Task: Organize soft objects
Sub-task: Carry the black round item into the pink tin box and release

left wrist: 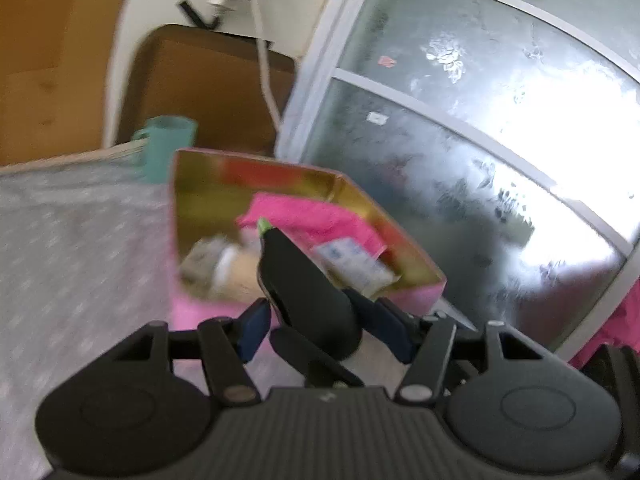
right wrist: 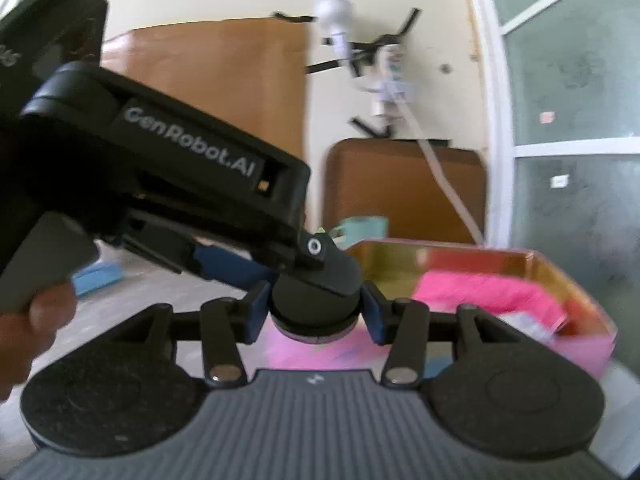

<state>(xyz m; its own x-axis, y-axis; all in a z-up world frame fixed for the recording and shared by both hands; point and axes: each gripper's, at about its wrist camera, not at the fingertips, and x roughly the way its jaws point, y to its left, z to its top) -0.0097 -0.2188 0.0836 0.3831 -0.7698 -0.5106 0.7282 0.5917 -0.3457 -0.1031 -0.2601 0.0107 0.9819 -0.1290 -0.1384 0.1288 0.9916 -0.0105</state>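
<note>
A pink box with a shiny gold inside [left wrist: 416,268] stands on the grey dotted cloth [left wrist: 80,240]. It holds a pink soft cloth [left wrist: 316,216], a white and blue packet [left wrist: 352,264] and a pale rolled item [left wrist: 224,264]. My left gripper [left wrist: 316,324] is shut on a black soft object [left wrist: 308,292] with a green tip, just in front of the box. In the right wrist view my right gripper [right wrist: 316,312] grips the same black object [right wrist: 316,300] from the other side. The left gripper's body [right wrist: 160,168] crosses that view. The box [right wrist: 560,276] sits to the right there.
A teal mug [left wrist: 168,148] stands behind the box near the table's far edge. A brown board [left wrist: 208,84] leans on the cream wall with a white cable [left wrist: 266,80] hanging over it. A frosted glass door [left wrist: 480,128] is on the right.
</note>
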